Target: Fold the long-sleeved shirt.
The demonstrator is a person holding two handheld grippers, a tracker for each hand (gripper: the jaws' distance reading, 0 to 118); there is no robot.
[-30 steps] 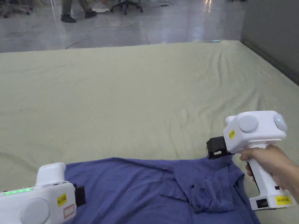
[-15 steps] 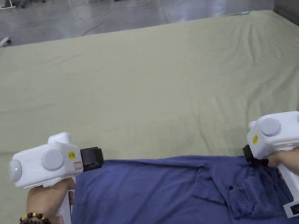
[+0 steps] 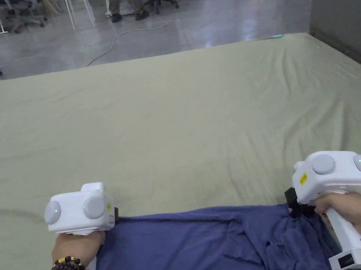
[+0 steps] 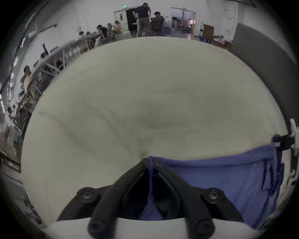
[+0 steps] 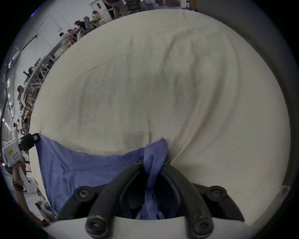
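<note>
Now, in the head view, the 2 grippers are drawing wider apart than 1 second ago, stretching the blue shirt taut along the bed's near edge. In the left gripper view, the left gripper is pinching 1 shirt corner. In the right gripper view, the right gripper is clamping bunched fabric, so a fold likely follows.

Shirt lies on bed at near edge; left hand-held gripper at its far-left corner, right hand-held gripper at far-right. Stool behind bed, far left.
</note>
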